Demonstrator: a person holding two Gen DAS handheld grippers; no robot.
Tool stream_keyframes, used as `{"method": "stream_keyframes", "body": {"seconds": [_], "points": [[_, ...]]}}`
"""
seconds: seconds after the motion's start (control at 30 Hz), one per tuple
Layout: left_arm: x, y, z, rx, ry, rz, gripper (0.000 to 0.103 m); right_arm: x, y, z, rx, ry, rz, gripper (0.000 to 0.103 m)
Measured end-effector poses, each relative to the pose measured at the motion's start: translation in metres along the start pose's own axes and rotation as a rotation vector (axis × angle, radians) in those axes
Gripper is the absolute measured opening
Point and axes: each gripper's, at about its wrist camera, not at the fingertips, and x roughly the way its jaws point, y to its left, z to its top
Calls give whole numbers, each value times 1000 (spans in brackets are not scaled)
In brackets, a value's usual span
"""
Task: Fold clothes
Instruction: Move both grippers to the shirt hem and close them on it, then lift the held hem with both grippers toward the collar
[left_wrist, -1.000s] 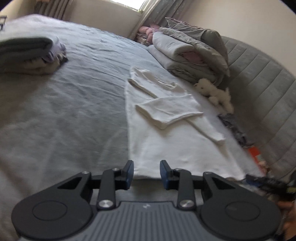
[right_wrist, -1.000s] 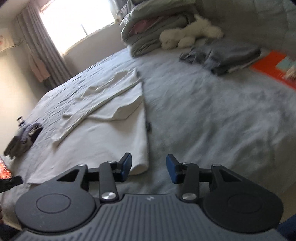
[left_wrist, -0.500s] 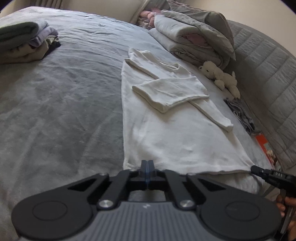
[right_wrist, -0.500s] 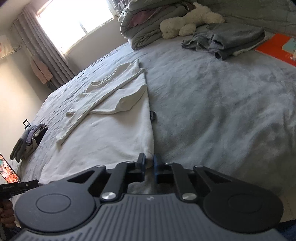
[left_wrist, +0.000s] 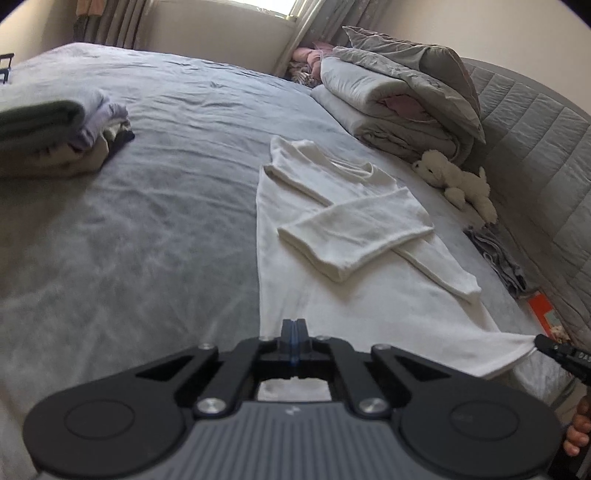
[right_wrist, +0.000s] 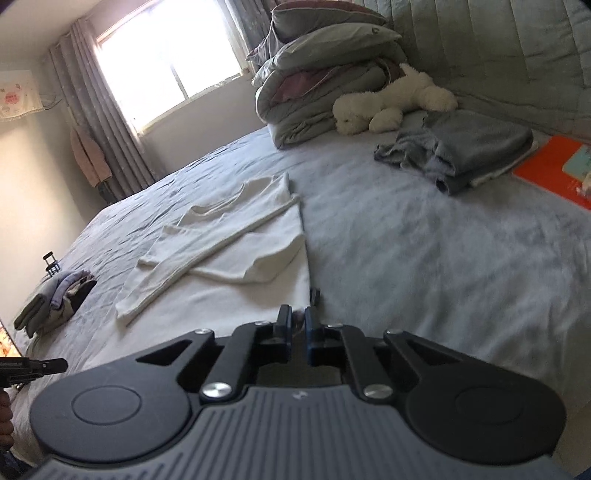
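A white long-sleeved top (left_wrist: 354, 280) lies flat on the grey bed, both sleeves folded across its body. In the left wrist view my left gripper (left_wrist: 293, 330) is shut on the hem's left corner. The right gripper's tip (left_wrist: 554, 349) pinches the other hem corner at the far right of that view, and the hem is lifted taut. In the right wrist view the same white top (right_wrist: 236, 266) stretches away, with my right gripper (right_wrist: 297, 323) shut on its near right corner. The left gripper's tip (right_wrist: 48, 367) shows at the left edge.
A pile of folded clothes (left_wrist: 55, 136) sits at the bed's left side. Stacked duvets and pillows (left_wrist: 399, 99), a white plush dog (left_wrist: 458, 182), a folded grey garment (right_wrist: 465, 147) and an orange book (right_wrist: 554, 170) lie along the quilted headboard (left_wrist: 535, 155). A window (right_wrist: 166, 62) is behind.
Both grippers went from open to shut on the hem corners of the white top, and the hem has risen slightly off the bed.
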Motion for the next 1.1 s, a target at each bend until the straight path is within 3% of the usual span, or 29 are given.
{"method": "stream_keyframes", "body": {"seconds": [0.4,0.67,0.83,0.87,0.9,0.97,1.1], "points": [[5,2,29,4,-43,32,0,23,11,49,-28,-23,8,7],[12,-5,12,37,45,-34,2,49,11,56,-31,13,-7,7],[8,-12,-4,100,69,-36,10,48,10,59,-29,13,2,7],[7,-14,-7,130,76,-31,19,47,10,59,-29,13,2,7],[8,-17,-9,173,96,-34,40,47,11,59,-30,14,0,7],[7,-23,-12,242,124,-52,56,48,11,58,-32,18,-7,7],[8,-23,-16,242,142,-58,56,50,10,58,-28,22,-11,7]]}}
